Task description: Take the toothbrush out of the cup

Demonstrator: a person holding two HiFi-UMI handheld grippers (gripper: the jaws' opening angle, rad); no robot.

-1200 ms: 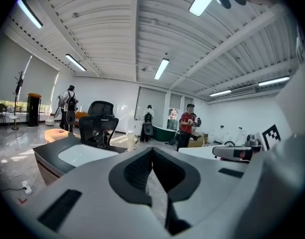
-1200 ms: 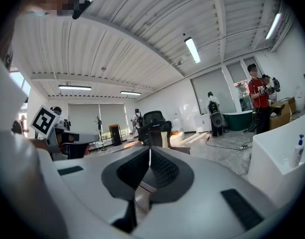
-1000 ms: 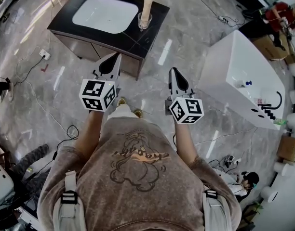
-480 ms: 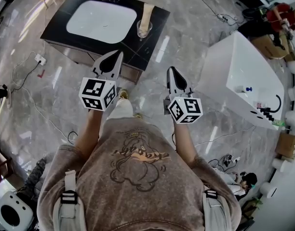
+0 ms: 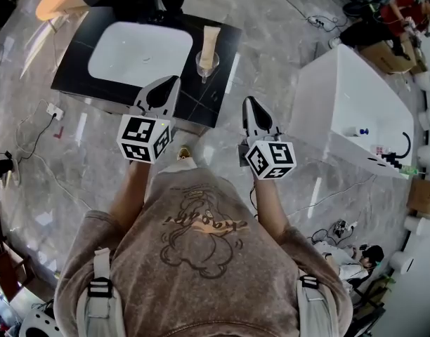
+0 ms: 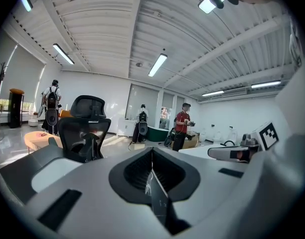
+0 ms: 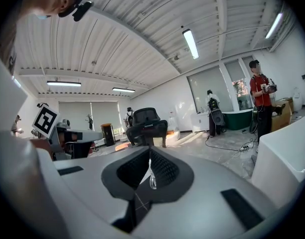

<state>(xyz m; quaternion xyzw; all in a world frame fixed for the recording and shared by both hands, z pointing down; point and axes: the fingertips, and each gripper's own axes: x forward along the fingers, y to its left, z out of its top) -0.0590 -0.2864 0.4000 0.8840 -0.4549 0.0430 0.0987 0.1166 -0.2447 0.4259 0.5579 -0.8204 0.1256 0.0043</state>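
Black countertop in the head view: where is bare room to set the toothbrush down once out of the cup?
Bare: the countertop strip between the glass cup and the front edge, right of the white basin; also the narrow strip left of the basin. Crowded only at the cup holding the toothbrush.

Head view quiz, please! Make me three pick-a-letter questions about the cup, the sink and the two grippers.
1. Where is the cup? A on the floor B on the black counter, right of the sink C inside the bathtub
2. What colour is the sink? A white B green C red
3. The fingers of the left gripper and right gripper are: A wide open B shut, empty C shut on the cup
Answers: 1 B, it stands beside the basin. 2 A, plain white. 3 B, each gripper view shows them together, nothing between.
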